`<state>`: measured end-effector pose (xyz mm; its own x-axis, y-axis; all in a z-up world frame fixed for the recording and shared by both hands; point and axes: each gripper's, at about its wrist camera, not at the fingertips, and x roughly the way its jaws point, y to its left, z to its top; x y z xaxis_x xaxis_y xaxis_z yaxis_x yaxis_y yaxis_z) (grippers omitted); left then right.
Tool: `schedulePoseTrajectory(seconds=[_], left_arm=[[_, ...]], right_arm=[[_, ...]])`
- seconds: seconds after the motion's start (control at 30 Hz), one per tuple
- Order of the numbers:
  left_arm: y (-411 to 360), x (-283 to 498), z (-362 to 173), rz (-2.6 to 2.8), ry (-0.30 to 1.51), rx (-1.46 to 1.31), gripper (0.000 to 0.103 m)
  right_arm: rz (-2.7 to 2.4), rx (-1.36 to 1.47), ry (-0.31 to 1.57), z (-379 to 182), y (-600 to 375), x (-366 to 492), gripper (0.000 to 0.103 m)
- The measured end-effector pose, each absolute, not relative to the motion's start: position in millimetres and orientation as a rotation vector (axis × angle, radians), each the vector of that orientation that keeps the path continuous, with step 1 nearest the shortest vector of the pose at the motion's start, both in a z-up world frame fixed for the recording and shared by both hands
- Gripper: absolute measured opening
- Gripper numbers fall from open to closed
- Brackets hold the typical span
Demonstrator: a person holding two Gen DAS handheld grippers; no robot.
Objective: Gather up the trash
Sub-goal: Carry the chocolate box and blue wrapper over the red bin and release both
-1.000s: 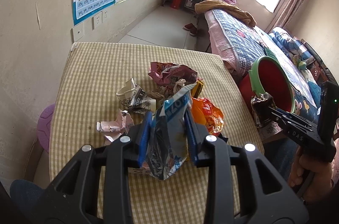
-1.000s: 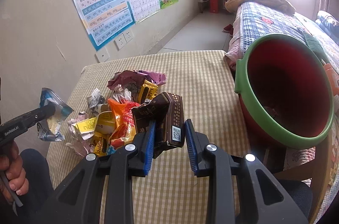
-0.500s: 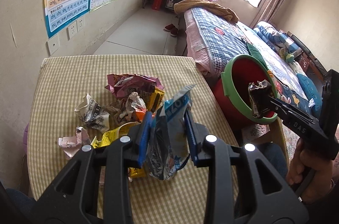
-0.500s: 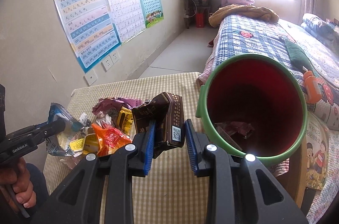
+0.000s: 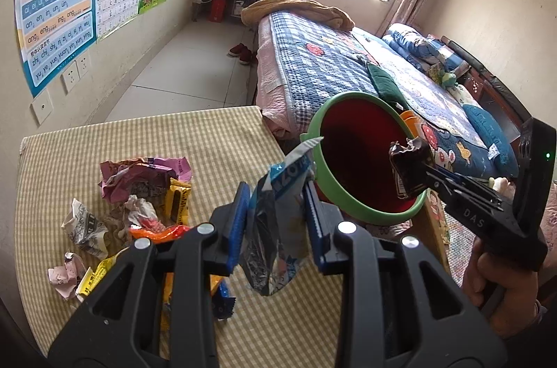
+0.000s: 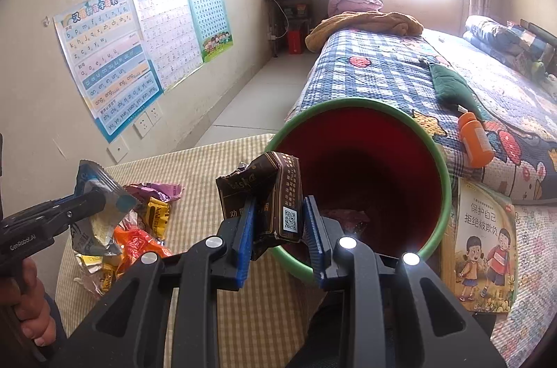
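a table with a yellow checked cloth (image 5: pixel 104 138) fills the lower left of the frame. on it lies a loose pile of wrappers (image 5: pixel 139 208): a crumpled purple one (image 5: pixel 139 176), a yellow one (image 5: pixel 179 204), an orange one (image 5: pixel 156 232) and crumpled newsprint (image 5: pixel 85 229). at right, a bed with a blue patchwork quilt (image 6: pixel 376 72) carries an orange bottle (image 6: pixel 475 140).

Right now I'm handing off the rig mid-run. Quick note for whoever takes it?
Left gripper: jaws shut on a blue-silver wrapper, above the table, short of the bin.
Right gripper: jaws shut on a brown pack, at the bin's rim.
Bin: beside the table, some trash already inside.
Left to do: drop both pieces in, then clear the wrapper pile on the table.
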<state>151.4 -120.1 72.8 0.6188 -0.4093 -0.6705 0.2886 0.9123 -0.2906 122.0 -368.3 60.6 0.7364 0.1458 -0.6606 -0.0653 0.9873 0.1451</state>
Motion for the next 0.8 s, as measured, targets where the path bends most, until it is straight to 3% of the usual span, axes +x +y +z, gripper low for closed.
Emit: schedulePoseTrajectory(seconds=[0.8], left_arm=[[-232.2,206.2,73.7,-0.573,0.819,-0.105,0.03]], right_arm=[[-0.016,0.158,0.734,47.2,-451.6,147.2,0.027]])
